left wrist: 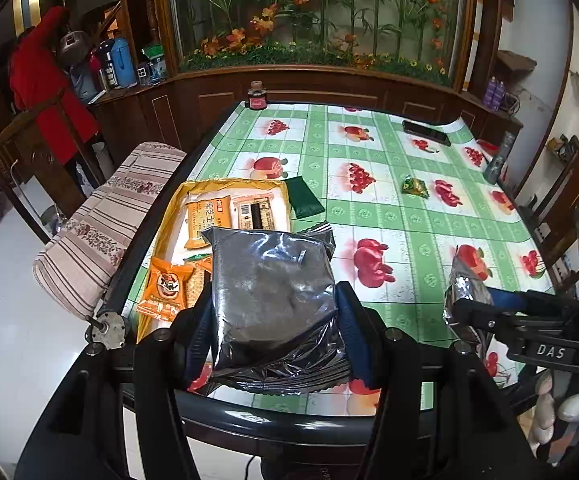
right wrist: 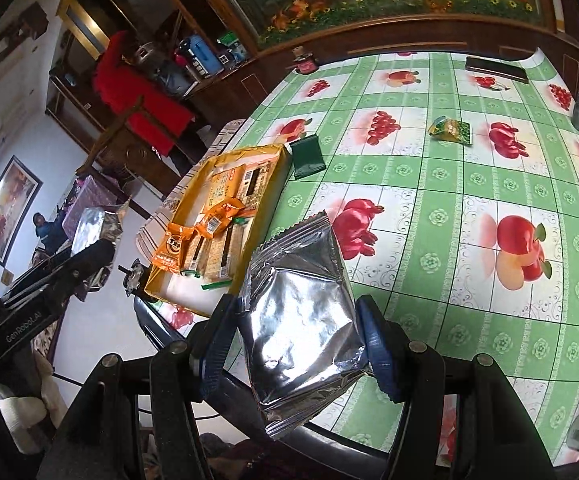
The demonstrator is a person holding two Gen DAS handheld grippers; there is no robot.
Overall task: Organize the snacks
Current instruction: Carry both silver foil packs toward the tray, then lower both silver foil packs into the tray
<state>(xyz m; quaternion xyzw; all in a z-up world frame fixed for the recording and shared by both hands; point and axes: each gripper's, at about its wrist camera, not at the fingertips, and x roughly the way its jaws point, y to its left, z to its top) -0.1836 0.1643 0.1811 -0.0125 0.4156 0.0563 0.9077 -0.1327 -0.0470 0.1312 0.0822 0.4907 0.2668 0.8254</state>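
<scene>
Snack packets, two, silver foil, crinkled: one (left wrist: 275, 300) clamped between the blue pads of the left gripper (left wrist: 275, 308), the other (right wrist: 301, 332) clamped likewise in the right gripper (right wrist: 301, 336); both held above the near edge of the green fruit-print tablecloth (right wrist: 449, 208). Destination, by judgement: shallow yellow cardboard tray (left wrist: 177, 204) holding orange biscuit packs (left wrist: 165, 290). Advice: carry each low over the tray wall, lay flat on bare floor, release only once settled. Left view alone shows the gloved hand (left wrist: 565, 400); right view alone shows the tray's near end. Loose on the cloth: dark green pouch (right wrist: 307, 156), small green-yellow sachet (right wrist: 449, 130)
</scene>
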